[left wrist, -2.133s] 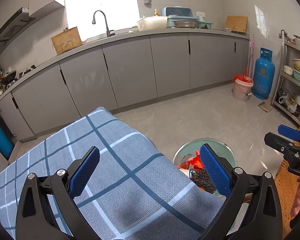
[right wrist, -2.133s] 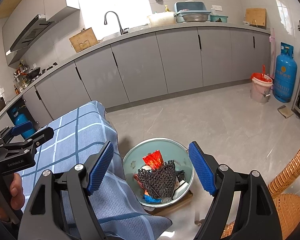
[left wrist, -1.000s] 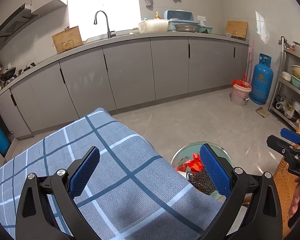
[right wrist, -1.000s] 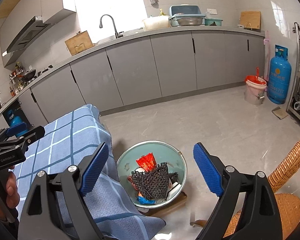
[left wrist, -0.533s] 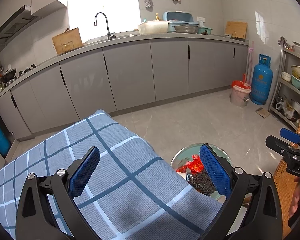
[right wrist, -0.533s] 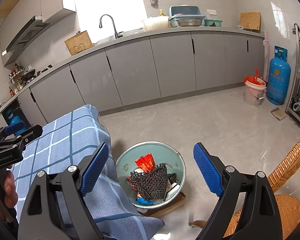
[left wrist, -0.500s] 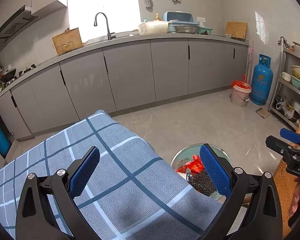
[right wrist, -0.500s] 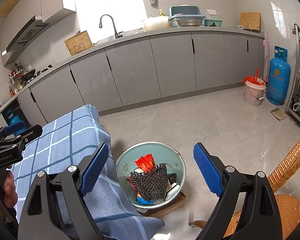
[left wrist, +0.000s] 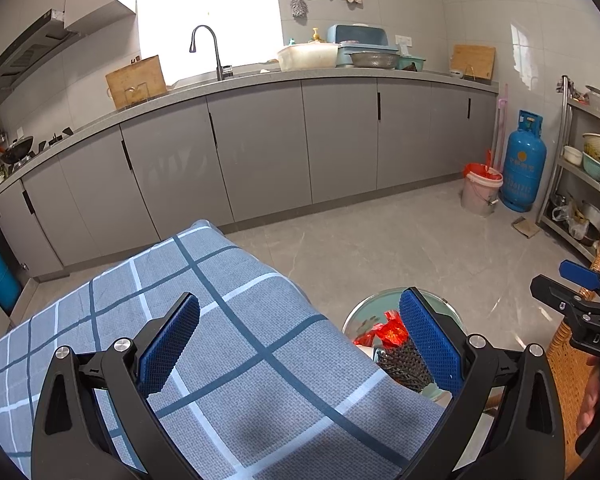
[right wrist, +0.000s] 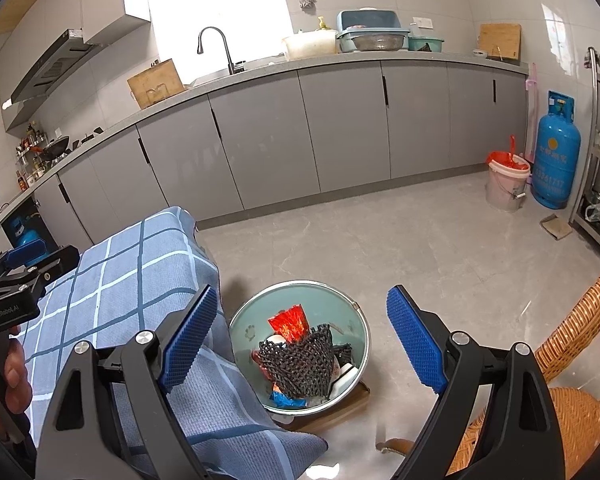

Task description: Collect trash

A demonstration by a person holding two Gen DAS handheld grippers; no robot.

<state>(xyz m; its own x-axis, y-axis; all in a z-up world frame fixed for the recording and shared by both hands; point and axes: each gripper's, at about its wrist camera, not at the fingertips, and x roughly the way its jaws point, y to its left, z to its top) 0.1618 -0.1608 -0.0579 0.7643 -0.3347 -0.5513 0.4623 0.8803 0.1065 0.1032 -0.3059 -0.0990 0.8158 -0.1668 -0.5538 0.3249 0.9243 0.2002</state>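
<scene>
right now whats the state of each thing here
left tongs: open, empty
right tongs: open, empty
round pale green metal bin: on floor, holding trash
black net bag: in bin
red wrapper: in bin
blue checked cloth: spread, bare

Below my fingers, lower centre of frame: a round teal trash basin (right wrist: 342, 308) on the floor, holding black mesh netting (right wrist: 298, 364), a red wrapper (right wrist: 288, 322) and blue scraps.

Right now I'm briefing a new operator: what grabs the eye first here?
The green bin on the floor, stuffed with a black mesh net and a red wrapper, beside the blue plaid cloth. Both claws, left and right, are open and empty. A blue gas cylinder stands far right.
</scene>
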